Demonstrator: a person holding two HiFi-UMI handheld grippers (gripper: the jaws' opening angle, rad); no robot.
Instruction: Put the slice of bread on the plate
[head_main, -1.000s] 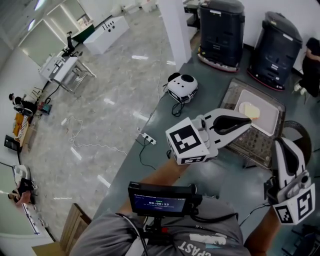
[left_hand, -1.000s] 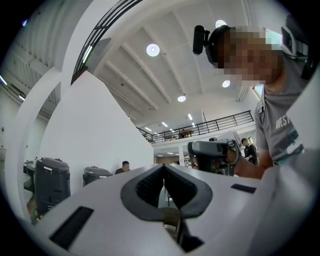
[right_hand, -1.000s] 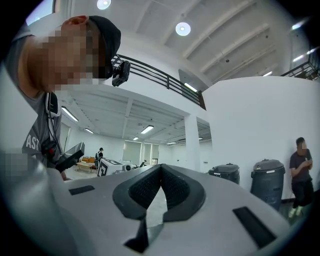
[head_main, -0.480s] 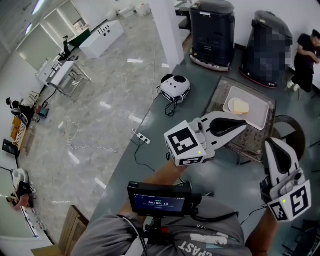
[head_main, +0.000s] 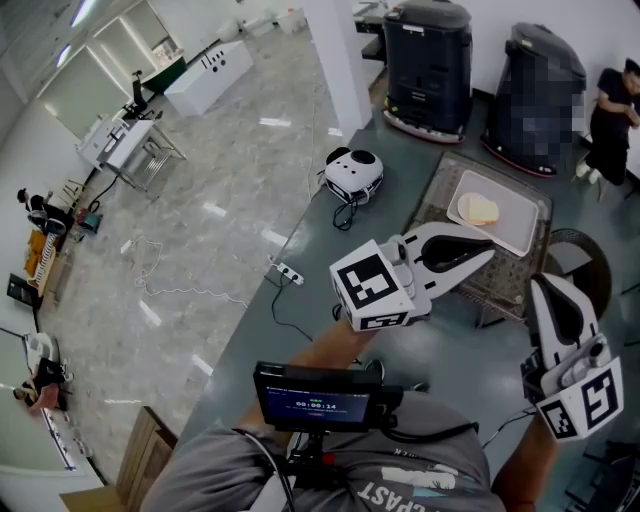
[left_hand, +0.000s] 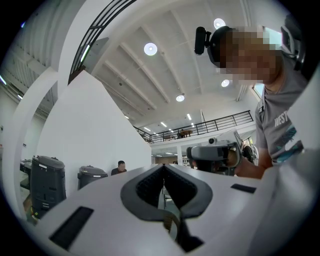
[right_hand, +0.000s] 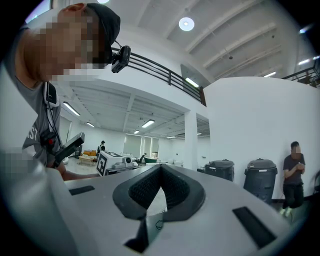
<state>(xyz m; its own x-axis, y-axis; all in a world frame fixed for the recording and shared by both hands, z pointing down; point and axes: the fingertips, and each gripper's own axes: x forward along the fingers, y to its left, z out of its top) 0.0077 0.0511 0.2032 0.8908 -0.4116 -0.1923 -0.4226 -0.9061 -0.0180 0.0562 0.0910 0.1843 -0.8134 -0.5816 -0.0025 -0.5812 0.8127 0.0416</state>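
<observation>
Left gripper (head_main: 487, 257): centre of the head view, aimed toward the upper right, white jaws pressed together at the tips, nothing between them.
Left gripper, own view (left_hand: 163, 170): dark pads meeting at the front, empty; white wall behind, black bins at lower left, person's grey shirt at the right edge.
Right gripper (head_main: 541, 284): lower right of the head view, pointing up the frame, jaws closed tight, nothing gripped.
Right gripper, own view (right_hand: 161, 168): pads together at the tip, only open room beyond; two bins and a standing person at the right.
Slice of bread (head_main: 481, 210): upper right of the head view, lying flat on the plate, well apart from both grippers.
Plate (head_main: 522, 228): white, rectangular, resting on the wire rack, bread toward its left end.
Wire rack (head_main: 437, 197): on the grey table, upper right, just beyond the left gripper's tips in the frame.
Grey table (head_main: 330, 260): running from the bottom centre up to the top right.
Panda-shaped gadget (head_main: 353, 172): on the table, left of the rack, black cable trailing below it.
Black bins (head_main: 428, 60): two, along the top edge behind the rack.
Screen device (head_main: 316, 397): bottom centre, at the person's chest, display lit.
Power strip (head_main: 286, 275): on the pale floor, just left of the table edge.
</observation>
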